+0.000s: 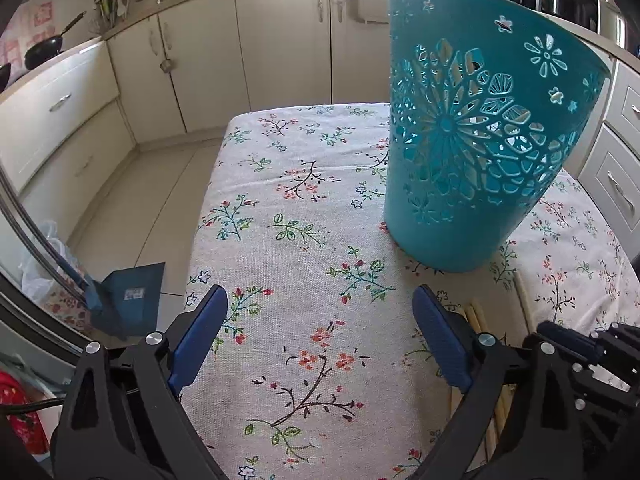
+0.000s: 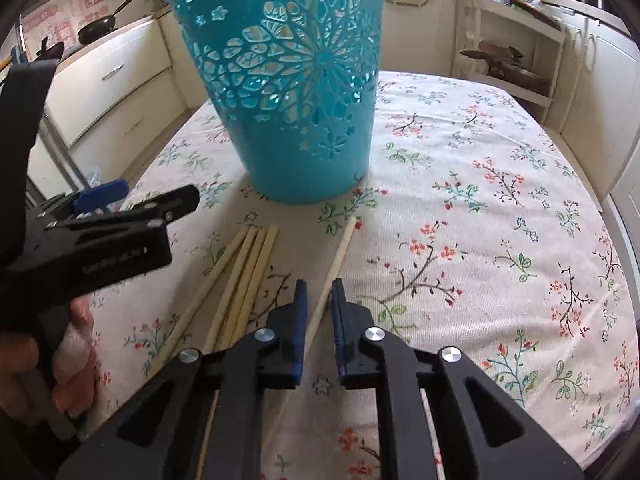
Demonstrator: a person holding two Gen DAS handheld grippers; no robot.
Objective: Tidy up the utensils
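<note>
The teal basket (image 2: 296, 92), a tall cut-out plastic holder, stands upright in the upper middle of the right wrist view on the floral-clothed table (image 2: 500, 208), and nothing can be made out inside it through the holes, so the sorting looks barely begun. Four chopsticks (image 2: 248, 264) lie bunched just below the basket, and a single chopstick (image 2: 340, 252) lies apart to their right, running down between the jaws of the right gripper (image 2: 318, 300); those jaws are nearly closed around it, though whether the pads already press on it I cannot tell. The left gripper (image 1: 320, 312) hangs with its jaws spread wide over bare cloth, holding nothing, the basket at upper right of its view. All five sticks still need to go into the basket. Around the table are cream kitchen cabinets (image 1: 280, 40) and a dark pan (image 1: 44, 46) on the counter at upper left.
</note>
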